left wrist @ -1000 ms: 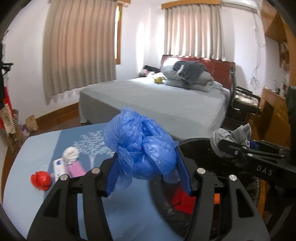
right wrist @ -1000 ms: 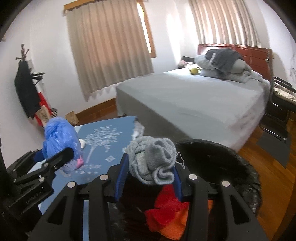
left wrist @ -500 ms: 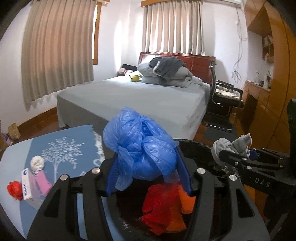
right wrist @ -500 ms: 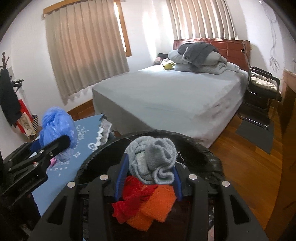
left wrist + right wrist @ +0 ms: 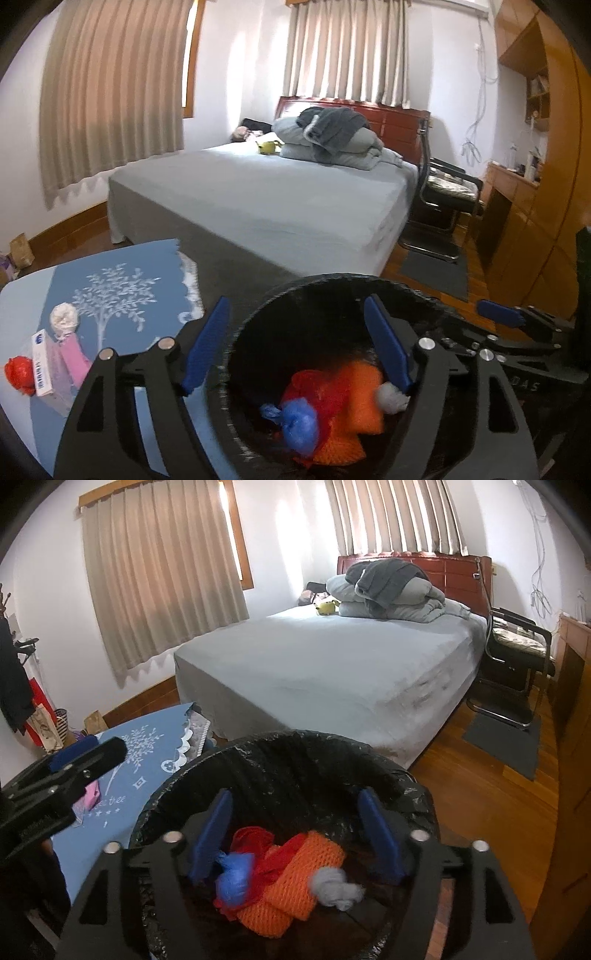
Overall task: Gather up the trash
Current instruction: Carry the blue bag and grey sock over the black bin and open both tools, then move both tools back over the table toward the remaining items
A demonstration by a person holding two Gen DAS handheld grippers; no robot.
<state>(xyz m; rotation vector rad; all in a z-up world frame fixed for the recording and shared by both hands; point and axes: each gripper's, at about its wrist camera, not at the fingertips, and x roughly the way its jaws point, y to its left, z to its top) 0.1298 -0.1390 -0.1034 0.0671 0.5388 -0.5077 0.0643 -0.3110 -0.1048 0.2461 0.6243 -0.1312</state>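
A black-lined bin point(image 5: 332, 281) point(image 5: 295, 738) sits right under both grippers. My left gripper point(image 5: 295, 306) hangs over its left side, jaws opening, nothing between them. My right gripper point(image 5: 294, 794) hangs over the bin too, jaws opening and empty. The knotted blue plastic bag point(image 5: 299, 421) point(image 5: 234, 878) and the grey sock point(image 5: 391, 400) point(image 5: 336, 886) lie loose inside, on orange knit point(image 5: 364, 387) point(image 5: 295, 882) and red mesh point(image 5: 314, 386). On the blue tablecloth point(image 5: 122, 266) to the left remain a red ball point(image 5: 18, 373), a white box point(image 5: 40, 365), a pink piece point(image 5: 75, 356) and a white wad point(image 5: 64, 319).
A grey bed point(image 5: 277, 199) stands close behind the bin and table. A black chair point(image 5: 447, 192) and wooden cabinets point(image 5: 535, 206) line the right side, with wood floor point(image 5: 480, 775) and a dark mat between. Bags lean against the wall at far left point(image 5: 48, 720).
Both grippers swung right from over the table to over the bin and opened. The blue bag left the left jaws and the grey sock left the right jaws; both now lie in the bin.
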